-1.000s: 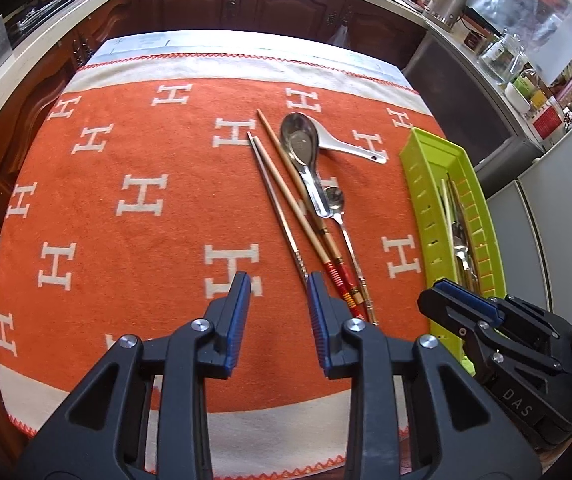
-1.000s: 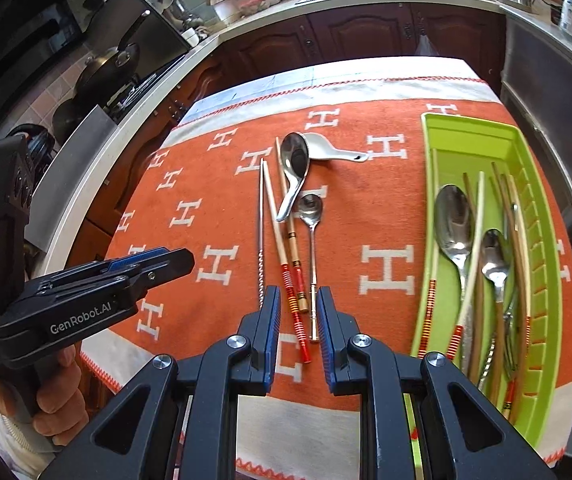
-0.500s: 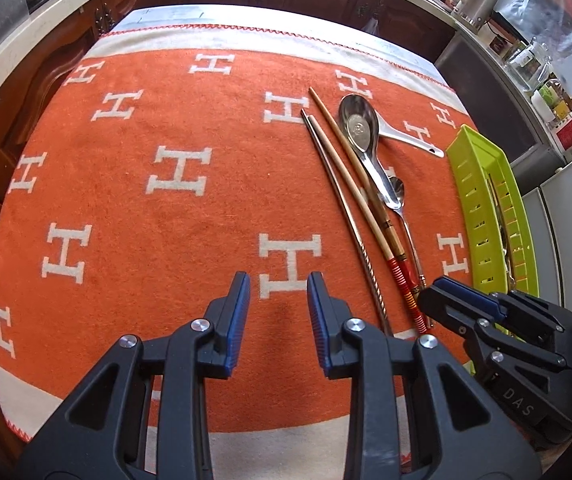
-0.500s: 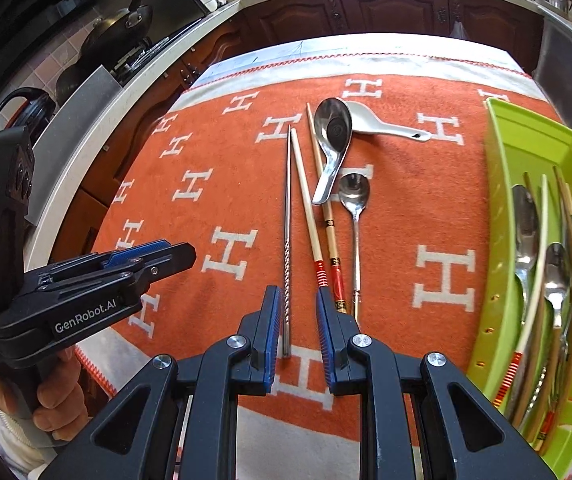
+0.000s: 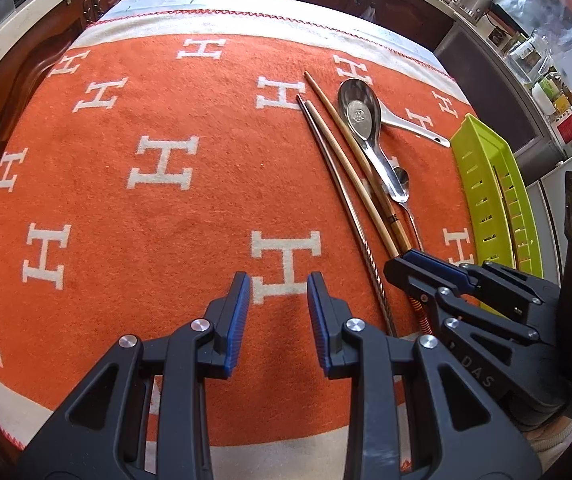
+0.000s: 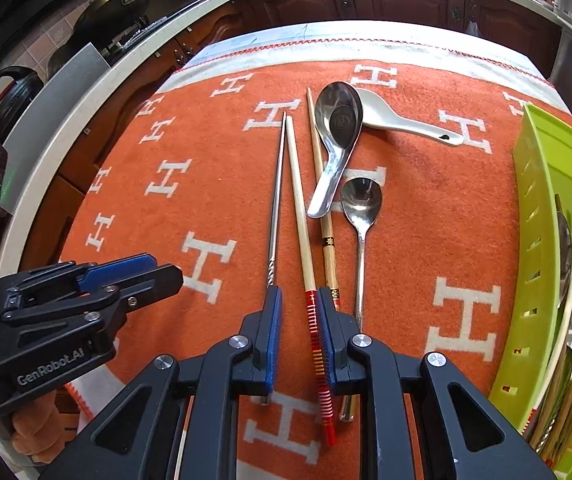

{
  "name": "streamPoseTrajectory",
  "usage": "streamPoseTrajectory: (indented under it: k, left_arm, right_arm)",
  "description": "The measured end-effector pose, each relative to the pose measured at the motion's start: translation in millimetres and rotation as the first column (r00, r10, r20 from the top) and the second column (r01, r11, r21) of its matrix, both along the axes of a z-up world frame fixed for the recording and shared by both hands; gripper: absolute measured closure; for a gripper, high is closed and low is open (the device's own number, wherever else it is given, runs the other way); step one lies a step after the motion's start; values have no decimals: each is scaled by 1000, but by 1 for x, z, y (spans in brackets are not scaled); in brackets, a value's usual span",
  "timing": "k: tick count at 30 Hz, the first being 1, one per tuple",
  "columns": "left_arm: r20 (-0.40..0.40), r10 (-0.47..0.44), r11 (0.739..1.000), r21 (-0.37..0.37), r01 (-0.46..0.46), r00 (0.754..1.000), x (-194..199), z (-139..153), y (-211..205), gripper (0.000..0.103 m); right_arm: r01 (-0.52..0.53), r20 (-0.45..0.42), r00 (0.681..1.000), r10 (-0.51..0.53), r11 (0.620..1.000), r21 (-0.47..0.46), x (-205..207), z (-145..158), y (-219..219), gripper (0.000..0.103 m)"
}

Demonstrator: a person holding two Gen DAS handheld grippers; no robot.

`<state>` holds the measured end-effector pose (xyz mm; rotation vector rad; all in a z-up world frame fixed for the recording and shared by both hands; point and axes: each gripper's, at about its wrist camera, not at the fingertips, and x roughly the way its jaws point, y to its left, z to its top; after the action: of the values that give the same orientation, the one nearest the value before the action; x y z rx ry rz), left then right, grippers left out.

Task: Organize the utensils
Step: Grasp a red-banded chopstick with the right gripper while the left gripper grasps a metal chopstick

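Observation:
On the orange cloth (image 6: pixel 426 216) lie a metal chopstick (image 6: pixel 275 204), a pale wooden chopstick with a red striped end (image 6: pixel 300 216), a thinner wooden chopstick (image 6: pixel 320 184), a steel soup spoon (image 6: pixel 336 132), a white ceramic spoon (image 6: pixel 406 124) and a small steel spoon (image 6: pixel 360 216). My right gripper (image 6: pixel 300 320) is open and low over the cloth, its jaws either side of the red-ended chopstick. My left gripper (image 5: pixel 277 304) is open and empty over bare cloth, left of the utensils (image 5: pixel 350 168). The right gripper also shows in the left wrist view (image 5: pixel 418 268).
A green slotted tray (image 6: pixel 538 240) at the right edge holds several spoons and chopsticks. It also shows in the left wrist view (image 5: pixel 482 184). Dark cabinets and a counter ring the table; pans sit at far left (image 6: pixel 113 8).
My right gripper has moved forward and down, so the red-ended chopstick now lies between its jaws. My left gripper has drifted left and lower over the cloth.

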<state>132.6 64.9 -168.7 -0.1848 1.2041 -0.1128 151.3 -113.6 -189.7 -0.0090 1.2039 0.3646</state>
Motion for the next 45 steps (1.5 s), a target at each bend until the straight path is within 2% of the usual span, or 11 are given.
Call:
streamPoseTrajectory:
  k: [8,10,12,14,20,27,34,39,41,43,45]
  left_arm:
    - [1,-10,1000,-5,10,1000,8,-1,-6,77]
    - [4,-16,1000,-8,16,1000,10,0,-9,77]
    - [7,-22,1000,-11,22,1000,12,1,-12,77]
    - [6,-29,999,-17,29,1000,14,1,-16,77]
    - [-14,-41,998,-44,40,999,21,-2,-27,77]
    - [-24,-45,996,-74,43,999,28,-2,-40,70]
    - [-41,-42,999,-17,41,998,38,-11,-58,69]
    - [-10,-39,995,89,40,999,40,-17,-78,70]
    - [8,-30,991,132,29,1000,39,-17,-83,81]
    - [17,-17,989,144,14,1000,39,-18,-82,97]
    - [15,3,992,124,-5,1000,40,-19,-79,99]
  right_arm:
    - [-48,79,995,52,997,-60,0,-7,13,85]
    - [-69,112,990,82,991,-112,-4,-9,21,88]
    - [-73,144,985,100,981,-180,-9,-10,27,97]
    - [-69,148,984,99,979,-193,-11,-10,29,98]
    - [3,73,997,-3,1000,3,-9,0,-3,98]
    - [-2,118,993,-9,996,95,-21,30,-21,98]
    - [13,162,986,-36,990,141,-30,56,-37,98]
    - [47,172,982,-74,987,157,-36,65,-54,98]
    - [60,171,981,-87,985,160,-39,65,-58,98]
    - [72,169,981,-99,984,163,-42,67,-63,98]
    - [86,166,979,-114,982,169,-45,68,-69,98]
